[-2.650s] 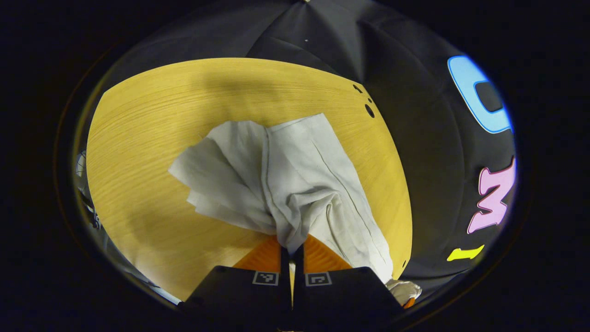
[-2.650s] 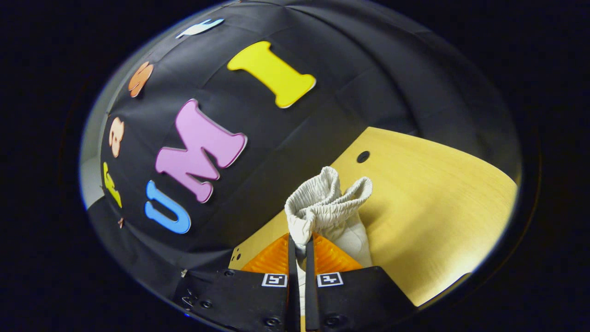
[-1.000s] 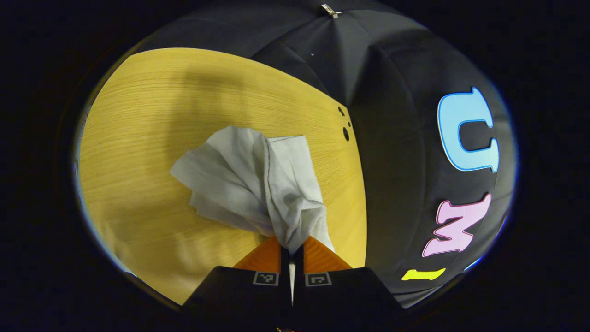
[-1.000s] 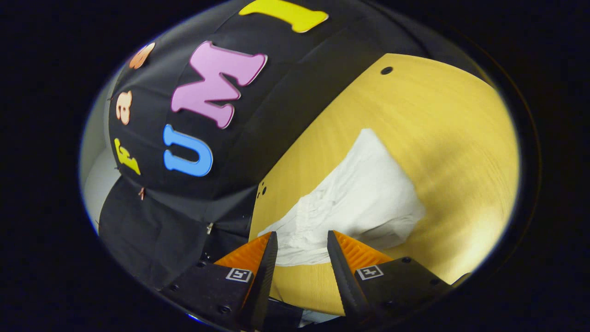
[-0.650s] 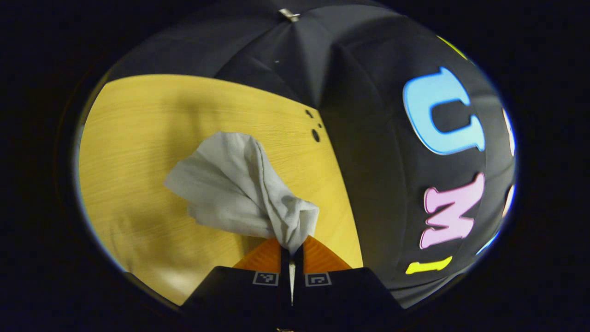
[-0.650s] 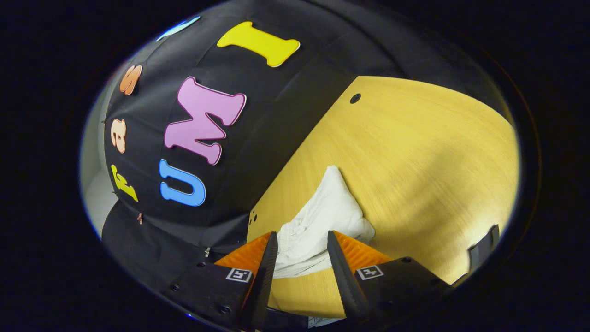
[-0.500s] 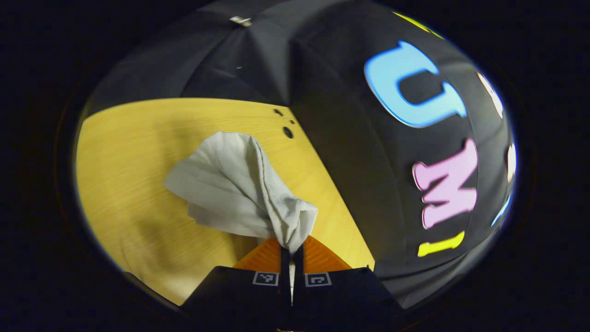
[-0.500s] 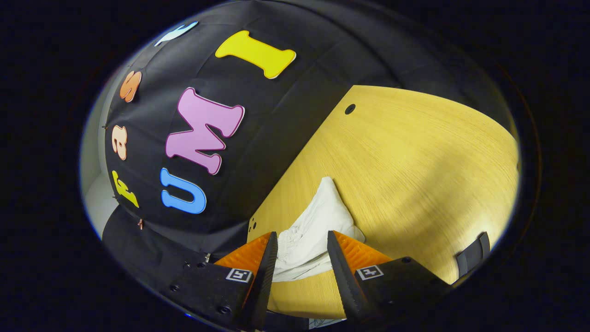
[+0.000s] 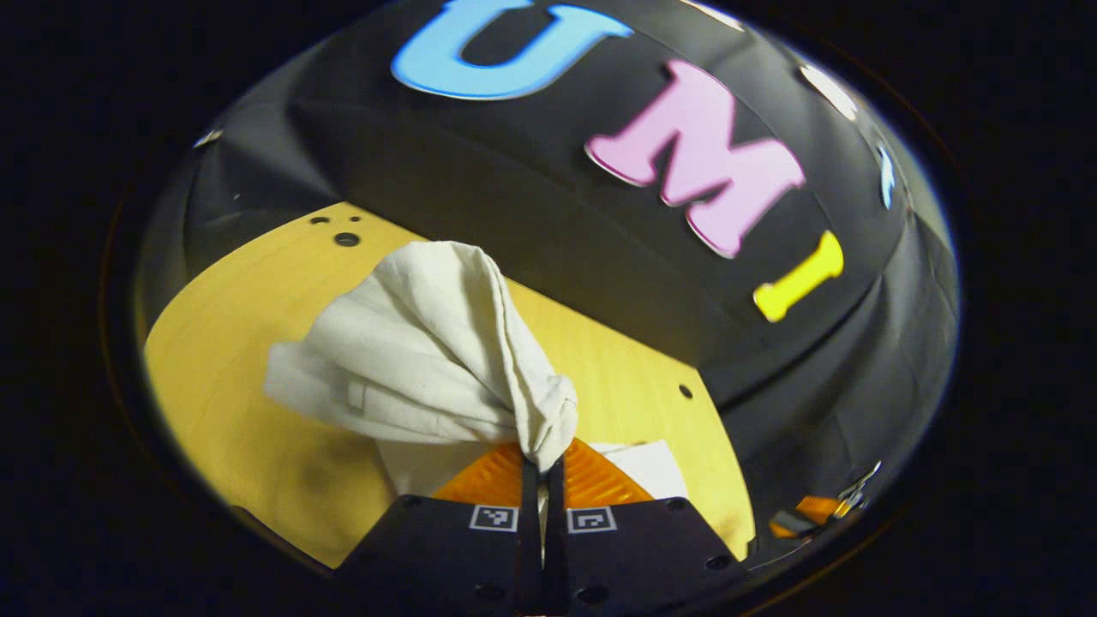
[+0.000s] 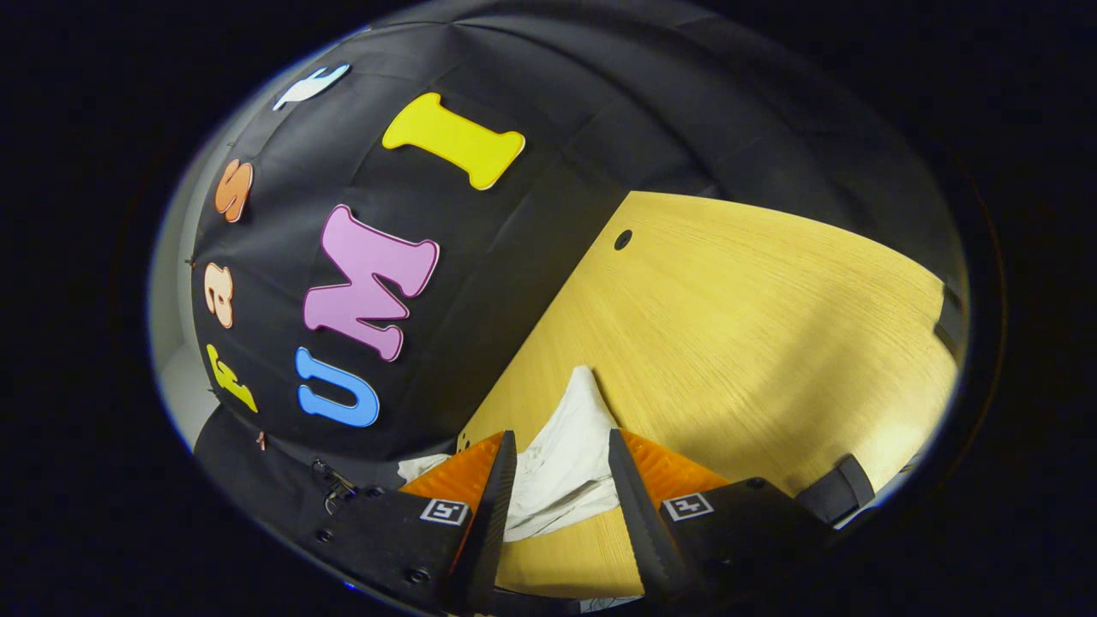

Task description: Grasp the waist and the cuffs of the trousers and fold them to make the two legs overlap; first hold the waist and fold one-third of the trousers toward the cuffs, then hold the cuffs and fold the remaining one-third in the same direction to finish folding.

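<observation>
— Trousers (image 9: 428, 343): how much of them can we make out past the left gripper (image 9: 542, 480)?

— A bunched pale bundle rising ahead of its fingers, which are closed tight on the fabric. We cannot tell which end that is, and its far edge drops out of sight behind the folds. A flat pale layer (image 9: 647, 463) peeks out just right of the jaws, on the wooden table (image 9: 214, 343).

— And the right gripper (image 10: 557, 488)?

— Its jaws stand apart, gripping nothing. We see trousers (image 10: 566, 454) lying between and beyond the fingers, their near edge cut off behind them; whether they touch the cloth, we cannot tell.

— Anything else?

— Small holes (image 10: 623, 239) in the table's far edge, and a dark strap-like object (image 10: 836, 493) right of the jaws, too cropped to identify
</observation>
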`<act>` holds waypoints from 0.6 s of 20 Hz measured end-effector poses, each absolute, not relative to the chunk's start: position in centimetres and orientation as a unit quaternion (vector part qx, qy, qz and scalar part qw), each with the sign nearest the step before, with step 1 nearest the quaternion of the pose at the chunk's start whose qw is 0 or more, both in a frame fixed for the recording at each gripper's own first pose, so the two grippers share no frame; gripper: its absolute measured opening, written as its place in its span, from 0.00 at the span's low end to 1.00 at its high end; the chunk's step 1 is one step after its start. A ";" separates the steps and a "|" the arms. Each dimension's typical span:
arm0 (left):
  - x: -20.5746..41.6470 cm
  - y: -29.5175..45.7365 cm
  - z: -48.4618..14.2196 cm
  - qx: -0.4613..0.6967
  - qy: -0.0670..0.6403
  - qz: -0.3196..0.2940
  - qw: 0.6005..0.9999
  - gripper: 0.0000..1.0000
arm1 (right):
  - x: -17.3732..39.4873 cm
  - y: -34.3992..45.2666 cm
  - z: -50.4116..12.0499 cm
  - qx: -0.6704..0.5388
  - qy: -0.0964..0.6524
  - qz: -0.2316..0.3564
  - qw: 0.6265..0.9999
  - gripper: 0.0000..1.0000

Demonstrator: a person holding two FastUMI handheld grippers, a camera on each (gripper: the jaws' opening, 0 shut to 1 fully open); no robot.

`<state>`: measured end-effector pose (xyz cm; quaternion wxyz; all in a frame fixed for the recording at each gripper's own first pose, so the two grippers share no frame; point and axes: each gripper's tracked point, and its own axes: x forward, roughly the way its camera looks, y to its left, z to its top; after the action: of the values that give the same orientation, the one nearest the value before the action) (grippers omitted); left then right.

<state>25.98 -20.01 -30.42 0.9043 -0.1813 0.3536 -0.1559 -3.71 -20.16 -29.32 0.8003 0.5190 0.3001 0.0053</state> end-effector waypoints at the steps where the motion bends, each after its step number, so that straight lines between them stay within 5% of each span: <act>1: 25.6 -21.3 -31.0 -0.155 0.361 -0.171 0.903 0.07 | -4.2 -20.7 -29.5 0.519 0.302 -0.001 0.800 0.67; 8: 22.9 -27.7 -35.3 0.077 0.360 -0.275 0.888 0.07 | -6.4 -25.1 -29.3 0.518 0.289 -0.046 0.804 0.67; 12: 20.7 -29.5 -38.2 0.291 0.317 -0.352 0.831 0.07 | -7.3 -26.3 -29.4 0.522 0.284 -0.067 0.801 0.67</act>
<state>20.69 -29.50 -38.16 0.8312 0.2912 0.3165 -0.3523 -7.34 -26.35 -29.37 0.8013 0.5222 0.2842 -0.0671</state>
